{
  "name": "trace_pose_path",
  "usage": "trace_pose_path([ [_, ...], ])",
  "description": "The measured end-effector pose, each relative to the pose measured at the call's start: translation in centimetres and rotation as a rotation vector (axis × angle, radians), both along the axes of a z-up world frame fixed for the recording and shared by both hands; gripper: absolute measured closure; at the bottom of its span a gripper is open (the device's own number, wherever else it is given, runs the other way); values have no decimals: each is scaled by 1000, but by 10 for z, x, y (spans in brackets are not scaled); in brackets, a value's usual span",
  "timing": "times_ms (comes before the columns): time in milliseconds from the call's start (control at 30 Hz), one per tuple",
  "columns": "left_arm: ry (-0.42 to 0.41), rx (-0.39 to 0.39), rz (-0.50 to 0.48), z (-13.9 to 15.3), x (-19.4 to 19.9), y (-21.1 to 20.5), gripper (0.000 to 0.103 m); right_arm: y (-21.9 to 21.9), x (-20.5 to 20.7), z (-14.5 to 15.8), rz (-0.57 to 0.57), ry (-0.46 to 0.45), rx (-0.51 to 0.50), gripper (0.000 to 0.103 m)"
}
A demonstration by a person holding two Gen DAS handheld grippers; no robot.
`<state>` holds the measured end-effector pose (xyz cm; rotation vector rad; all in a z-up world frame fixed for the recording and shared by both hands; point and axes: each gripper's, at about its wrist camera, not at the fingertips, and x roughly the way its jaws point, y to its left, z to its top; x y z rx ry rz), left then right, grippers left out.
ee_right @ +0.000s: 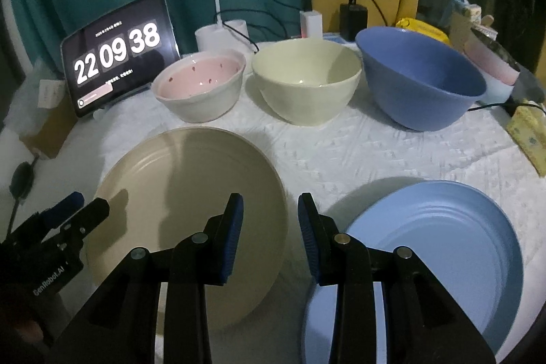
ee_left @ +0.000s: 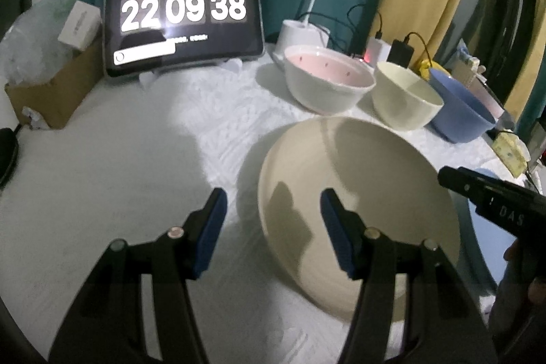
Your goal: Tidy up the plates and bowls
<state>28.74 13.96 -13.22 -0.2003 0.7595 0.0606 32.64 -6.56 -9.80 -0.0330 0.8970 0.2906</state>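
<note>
Plates first: the beige plate [ee_right: 191, 214] lies flat on the white tablecloth [ee_right: 358, 149], and the blue plate [ee_right: 440, 255] sits just to its right, the two apart. Behind the beige plate runs a row of three bowls: the pink bowl [ee_right: 201, 84] directly behind it, the cream bowl [ee_right: 307, 81] next along, the blue bowl [ee_right: 423, 77] furthest right. A tablet [ee_right: 119, 53] showing 22 09 38 stands back and left of the beige plate. The left gripper [ee_left: 273, 210] hangs over the beige plate's left edge, jaws spread wide, nothing between them. The right gripper [ee_right: 269, 210] hovers at the beige plate's right rim, over the gap to the blue plate, jaws parted and empty. Whether either pad touches the rim is hard to judge through the fisheye.
</note>
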Motion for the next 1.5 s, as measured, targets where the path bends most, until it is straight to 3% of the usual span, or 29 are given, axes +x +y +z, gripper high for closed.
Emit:
trace_pose_path([
  [300, 92, -26, -24, -16, 15, -1, 44, 10, 15, -21, -3, 84, -11, 67],
  [500, 102, -1, -27, -18, 17, -5, 44, 12, 16, -26, -9, 101, -15, 67],
  [933, 101, 0, -36, -18, 16, -7, 46, 20, 7, -33, -9, 56, -24, 66],
  [1167, 96, -16, -23, -18, 16, -4, 60, 25, 5, -36, 3, 47, -19, 67],
  [1500, 82, -22, -18, -17, 13, -3, 63, 24, 3, -34, -3, 47, -12, 68],
])
